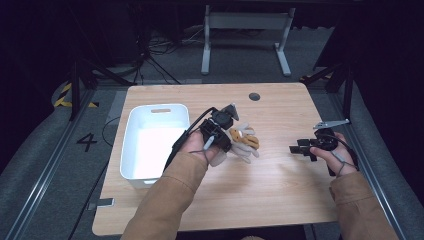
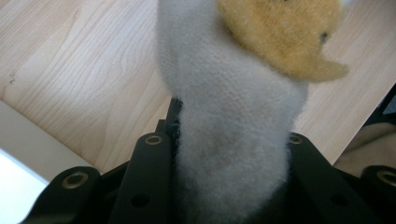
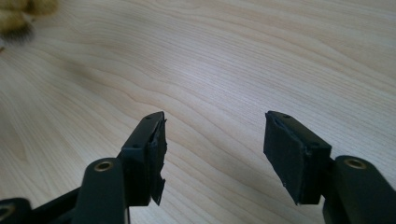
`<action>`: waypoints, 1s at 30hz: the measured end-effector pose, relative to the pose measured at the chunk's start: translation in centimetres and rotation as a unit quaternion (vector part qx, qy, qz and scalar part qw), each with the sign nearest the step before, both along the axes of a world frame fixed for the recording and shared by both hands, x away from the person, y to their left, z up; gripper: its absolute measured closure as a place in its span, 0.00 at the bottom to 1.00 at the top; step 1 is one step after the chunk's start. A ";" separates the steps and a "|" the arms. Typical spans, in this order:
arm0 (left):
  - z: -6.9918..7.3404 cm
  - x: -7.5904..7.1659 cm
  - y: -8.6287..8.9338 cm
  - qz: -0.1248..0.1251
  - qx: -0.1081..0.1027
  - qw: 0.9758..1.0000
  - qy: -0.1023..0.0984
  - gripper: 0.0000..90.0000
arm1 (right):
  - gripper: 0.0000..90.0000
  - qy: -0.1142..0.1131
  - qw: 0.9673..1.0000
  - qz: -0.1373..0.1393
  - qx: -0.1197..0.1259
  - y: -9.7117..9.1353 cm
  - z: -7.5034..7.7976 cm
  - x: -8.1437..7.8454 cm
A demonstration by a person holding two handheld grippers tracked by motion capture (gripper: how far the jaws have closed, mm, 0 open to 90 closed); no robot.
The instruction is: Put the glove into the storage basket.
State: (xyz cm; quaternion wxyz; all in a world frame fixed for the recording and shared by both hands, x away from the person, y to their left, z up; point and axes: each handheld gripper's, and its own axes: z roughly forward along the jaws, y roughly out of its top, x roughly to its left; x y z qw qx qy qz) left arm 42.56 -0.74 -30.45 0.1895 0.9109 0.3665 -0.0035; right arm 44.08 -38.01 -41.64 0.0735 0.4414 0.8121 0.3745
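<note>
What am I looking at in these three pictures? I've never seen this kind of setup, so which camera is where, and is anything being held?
No robot here: a person at a wooden table holds a hand-operated gripper in each hand. The high view looks down from above the person. The other two pictures come from small cameras riding on the grippers, looking along their black jaws.

The left gripper is shut on a soft toy, white and yellow-brown; in the left gripper view its white fuzzy part is squeezed between the jaws. The right gripper holds nothing: in the right gripper view its jaws stand apart over bare wood. A white plastic bin sits on the table to the left of the toy; it looks empty.
</note>
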 end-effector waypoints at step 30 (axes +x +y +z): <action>2.6 1.4 4.4 0.170 0.001 0.985 0.015 0.78 | 0.48 0.001 0.998 0.008 -0.068 0.3 -1.2 -0.4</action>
